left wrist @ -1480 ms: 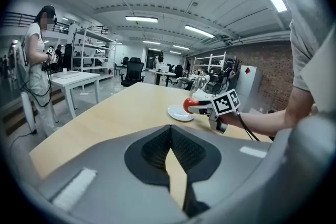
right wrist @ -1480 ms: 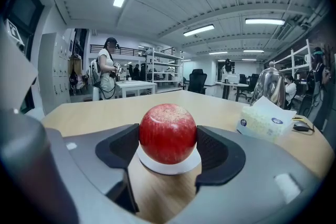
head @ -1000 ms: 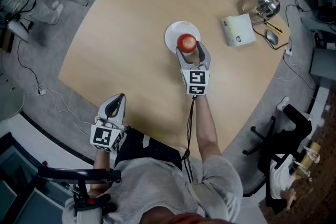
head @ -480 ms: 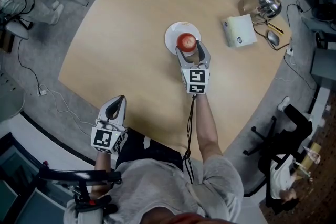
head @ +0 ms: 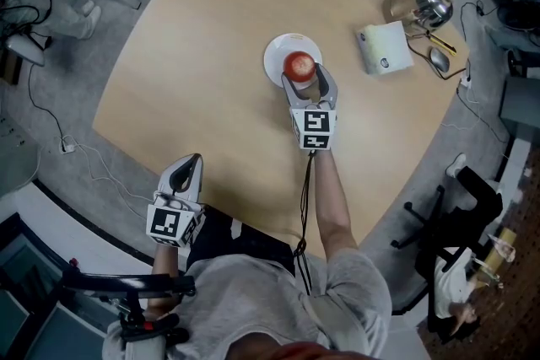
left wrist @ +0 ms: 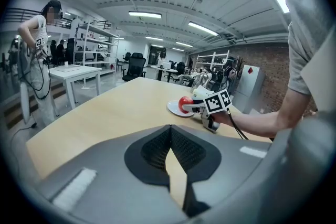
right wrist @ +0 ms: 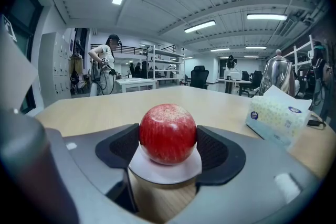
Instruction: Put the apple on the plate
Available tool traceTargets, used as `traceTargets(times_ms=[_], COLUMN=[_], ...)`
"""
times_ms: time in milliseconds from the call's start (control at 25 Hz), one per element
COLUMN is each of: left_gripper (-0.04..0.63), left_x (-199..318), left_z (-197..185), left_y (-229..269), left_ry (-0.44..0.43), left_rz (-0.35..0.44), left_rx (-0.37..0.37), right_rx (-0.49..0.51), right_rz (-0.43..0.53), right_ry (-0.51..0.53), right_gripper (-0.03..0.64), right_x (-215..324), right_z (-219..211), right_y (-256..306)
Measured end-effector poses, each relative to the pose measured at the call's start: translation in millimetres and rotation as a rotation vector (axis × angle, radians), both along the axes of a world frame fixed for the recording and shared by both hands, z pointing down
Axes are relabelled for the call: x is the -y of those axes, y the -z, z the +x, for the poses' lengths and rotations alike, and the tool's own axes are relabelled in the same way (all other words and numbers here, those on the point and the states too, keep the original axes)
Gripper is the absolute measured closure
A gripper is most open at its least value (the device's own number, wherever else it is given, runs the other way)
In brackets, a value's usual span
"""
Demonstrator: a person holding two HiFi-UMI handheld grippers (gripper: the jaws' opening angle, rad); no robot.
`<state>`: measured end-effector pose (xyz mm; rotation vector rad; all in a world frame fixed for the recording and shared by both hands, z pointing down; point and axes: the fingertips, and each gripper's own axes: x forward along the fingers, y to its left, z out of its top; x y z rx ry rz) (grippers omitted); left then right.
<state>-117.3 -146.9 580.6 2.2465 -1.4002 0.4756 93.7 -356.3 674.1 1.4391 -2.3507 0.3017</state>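
Around the white plate (head: 277,55) spreads the broad, rounded wooden table (head: 194,55), with the plate near its middle. Well beyond the plate, off the table, a person (right wrist: 105,68) stands by a white desk (right wrist: 134,83).

My right arm (head: 325,190) stretches in from the table's near edge straight toward the plate. At its end, my right claw (head: 308,80) reaches over the plate's near rim. My left claw (head: 192,158) hangs well away from the plate on the near-left, past the table's edge and close to my body. It points toward the plate, and its jaws are pressed together at the tips with nothing between them.

Far right of the plate, near the table's rim, stands a shiny metal kettle (head: 426,6). A pale tissue box (head: 384,48) sits between the plate and the kettle, well apart from the plate. A spoon (head: 437,59) lies on the side of the box away from the plate.

The red apple (head: 299,66) is over the near half of the plate. My right claw grips it, one dark pad pressed against each side. White plate shows directly beneath the fruit. I cannot tell whether its underside rests on the plate or hangs just clear of it.
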Motion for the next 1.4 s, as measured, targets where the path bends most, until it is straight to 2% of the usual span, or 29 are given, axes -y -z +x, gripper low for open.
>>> traceTargets(times_ms=[1400], left_gripper=[0.577], left_x=[2.2], left_z=[0.2], left_y=[4.2], left_ry=[-0.009], left_rz=[0.018], left_rx=[0.001], right_rx=[0.014], right_rz=[-0.031], right_ry=[-0.021], right_gripper=[0.262], right_x=[8.0], right_z=[2.6], right_y=[-9.5])
